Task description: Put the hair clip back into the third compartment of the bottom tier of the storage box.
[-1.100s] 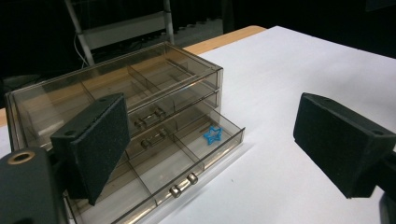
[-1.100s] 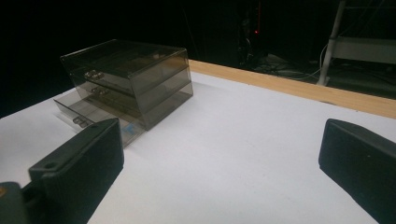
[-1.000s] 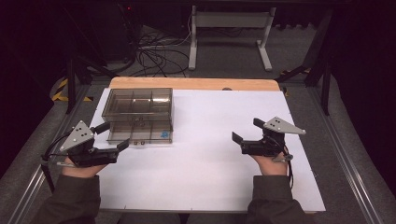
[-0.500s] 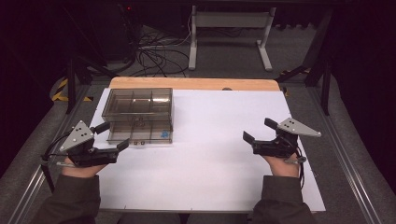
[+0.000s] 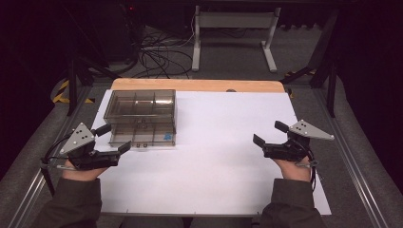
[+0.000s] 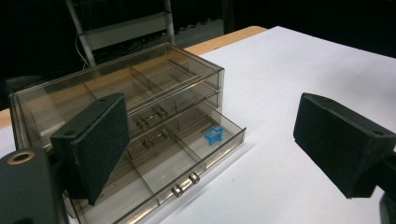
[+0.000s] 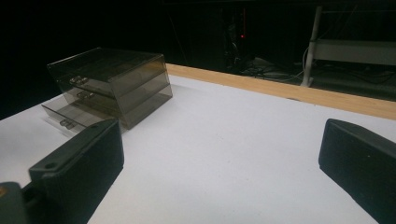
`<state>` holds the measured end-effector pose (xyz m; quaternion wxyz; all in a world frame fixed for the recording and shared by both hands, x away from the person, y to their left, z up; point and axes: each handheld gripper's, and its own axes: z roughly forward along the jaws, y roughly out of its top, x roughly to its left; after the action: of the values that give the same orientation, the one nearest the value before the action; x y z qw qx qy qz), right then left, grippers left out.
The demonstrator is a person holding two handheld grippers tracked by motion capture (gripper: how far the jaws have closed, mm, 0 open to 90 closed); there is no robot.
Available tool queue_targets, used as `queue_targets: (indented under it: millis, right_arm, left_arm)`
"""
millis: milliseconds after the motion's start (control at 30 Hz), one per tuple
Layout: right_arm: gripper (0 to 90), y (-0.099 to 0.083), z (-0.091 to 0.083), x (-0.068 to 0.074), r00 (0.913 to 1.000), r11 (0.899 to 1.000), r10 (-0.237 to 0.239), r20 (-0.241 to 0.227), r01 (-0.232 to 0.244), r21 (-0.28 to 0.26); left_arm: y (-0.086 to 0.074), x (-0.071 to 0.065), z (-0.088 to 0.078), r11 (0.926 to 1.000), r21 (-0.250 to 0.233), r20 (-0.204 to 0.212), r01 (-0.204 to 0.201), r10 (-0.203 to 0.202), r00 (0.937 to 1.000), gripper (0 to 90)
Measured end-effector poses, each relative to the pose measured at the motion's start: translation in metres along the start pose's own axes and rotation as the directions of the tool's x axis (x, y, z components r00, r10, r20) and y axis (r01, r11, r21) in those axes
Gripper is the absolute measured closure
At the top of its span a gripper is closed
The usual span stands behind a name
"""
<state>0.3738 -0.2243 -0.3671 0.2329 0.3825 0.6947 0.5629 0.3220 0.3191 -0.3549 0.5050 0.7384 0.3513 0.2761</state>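
A smoky clear drawer box (image 5: 141,114) stands at the table's back left. Its bottom drawer (image 6: 187,161) is pulled out, and a small blue star (image 6: 214,135) lies in one of its compartments; the blue star (image 5: 167,136) is also a tiny dot in the high view. My left gripper (image 5: 113,138) rests open just in front-left of the box, nothing between its jaws. My right gripper (image 5: 269,133) is open and empty near the table's right side, far from the box (image 7: 112,81).
White sheet (image 5: 218,156) covers the table, with a wooden edge strip (image 5: 199,84) at the back. Beyond the table are a metal stand (image 5: 233,28) and loose cables (image 5: 157,57) on the dark floor. Metal rails (image 5: 354,175) run along both table sides.
My right gripper has moved to the right and a little toward the front. The left gripper and the drawer box have stayed put.
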Motion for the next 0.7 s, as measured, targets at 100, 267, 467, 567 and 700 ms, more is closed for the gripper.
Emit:
queue_targets:
  millis: [100,267,467,567,700]
  right_arm:
    - [0.9,0.0,0.0003,0.0,1.0,1.0,-0.006,-0.001,0.006,0.002]
    - [1.0,0.0,0.0015,0.0012,0.9999,1.0,-0.012,-0.006,0.012,0.005]
    - [1.0,0.0001,0.0019,0.0021,0.9997,1.0,-0.023,-0.007,0.023,0.004]
    - [1.0,0.0002,0.0018,0.0024,0.9996,1.0,-0.026,-0.01,0.026,0.004]
    - [1.0,0.0002,0.0017,0.0025,0.9995,1.0,-0.029,-0.011,0.029,0.005]
  left_arm:
    - [-0.0002,-0.0001,0.0005,1.0,0.0,0.001,0.001,-0.001,1.0,11.5]
    - [-0.0008,-0.0001,0.0009,1.0,0.005,0.002,0.001,-0.001,1.0,11.5]
    - [-0.0011,-0.0002,0.0011,1.0,0.007,0.003,-0.001,0.001,1.0,11.4]
    - [-0.0011,-0.0002,0.0013,1.0,0.007,0.003,-0.005,0.005,1.0,11.4]
    - [-0.0014,-0.0005,0.0019,0.9999,0.011,0.008,-0.01,0.01,0.9999,11.5]
